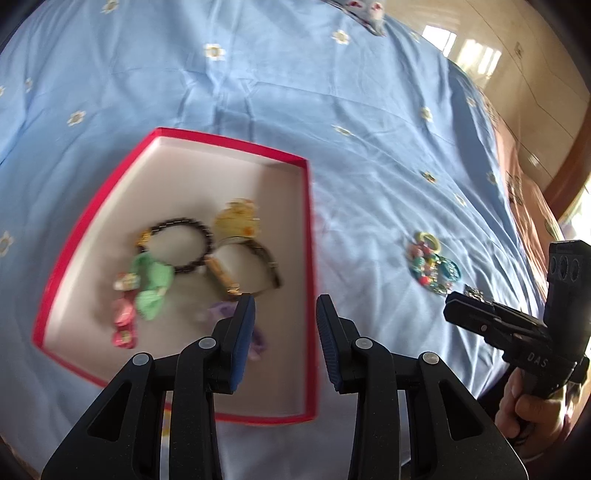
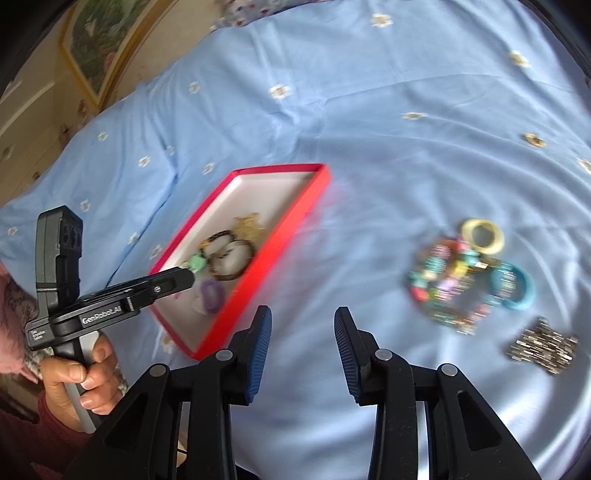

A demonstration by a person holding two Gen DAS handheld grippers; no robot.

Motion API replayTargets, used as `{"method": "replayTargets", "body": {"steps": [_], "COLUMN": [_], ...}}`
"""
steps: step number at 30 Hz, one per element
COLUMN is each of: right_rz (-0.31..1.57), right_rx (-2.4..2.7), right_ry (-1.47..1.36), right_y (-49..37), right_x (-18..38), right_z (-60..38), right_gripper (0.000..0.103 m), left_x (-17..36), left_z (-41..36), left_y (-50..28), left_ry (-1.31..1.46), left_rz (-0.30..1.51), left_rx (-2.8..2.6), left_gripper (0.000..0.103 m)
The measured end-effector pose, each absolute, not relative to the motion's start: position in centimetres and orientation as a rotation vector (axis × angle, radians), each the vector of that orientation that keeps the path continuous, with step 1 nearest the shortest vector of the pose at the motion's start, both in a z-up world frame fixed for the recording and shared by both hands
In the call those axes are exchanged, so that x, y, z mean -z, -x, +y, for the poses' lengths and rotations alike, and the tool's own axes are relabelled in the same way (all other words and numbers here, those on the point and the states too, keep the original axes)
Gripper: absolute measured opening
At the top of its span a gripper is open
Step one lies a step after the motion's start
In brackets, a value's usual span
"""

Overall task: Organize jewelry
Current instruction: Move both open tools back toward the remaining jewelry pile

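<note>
A red-rimmed box [image 1: 236, 146] with a white inside lies on the blue bedspread. In it are a black bead bracelet [image 1: 184, 243], a green clip [image 1: 151, 280], pink clips [image 1: 123, 321], a yellow claw clip [image 1: 236, 218], a brown bangle [image 1: 258, 262] and a purple scrunchie [image 1: 256, 339]. My left gripper [image 1: 285, 306] hovers open over the box's near right side with nothing between its fingers. My right gripper [image 2: 303, 314] is open and empty over bare sheet, right of the box [image 2: 284, 221]. Further right lie a colourful bead bracelet [image 2: 443, 284], a yellow ring [image 2: 482, 236], a turquoise bangle [image 2: 517, 291] and a silver bracelet [image 2: 543, 347].
The bedspread [image 1: 332, 92] is light blue with small flowers and fills most of both views. A pillow [image 1: 365, 11] lies at the far end. The bed's right edge drops to a wooden floor [image 1: 535, 92]. A framed picture [image 2: 103, 40] hangs on the wall to the left.
</note>
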State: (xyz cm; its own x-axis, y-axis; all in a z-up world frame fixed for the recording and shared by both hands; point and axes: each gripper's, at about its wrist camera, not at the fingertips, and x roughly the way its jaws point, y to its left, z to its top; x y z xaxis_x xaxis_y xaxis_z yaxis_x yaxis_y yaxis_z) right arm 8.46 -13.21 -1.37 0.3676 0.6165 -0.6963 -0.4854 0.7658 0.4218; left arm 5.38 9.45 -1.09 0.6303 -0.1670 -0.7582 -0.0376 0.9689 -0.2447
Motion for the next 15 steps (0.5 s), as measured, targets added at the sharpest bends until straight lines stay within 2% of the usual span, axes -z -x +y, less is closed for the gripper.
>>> {"method": "replayTargets", "body": {"steps": [15], "right_rz": [0.934], "right_rx": [-0.510], "right_ry": [-0.247], "right_y": [-9.7], "right_x": [2.0], "right_z": [-22.5], "right_gripper": [0.039], "left_x": [1.5], "left_z": [3.1], "left_y": [-8.8], "left_ry": [0.172], "left_rz": [0.928], "left_rx": [0.194], "left_gripper": [0.032]}}
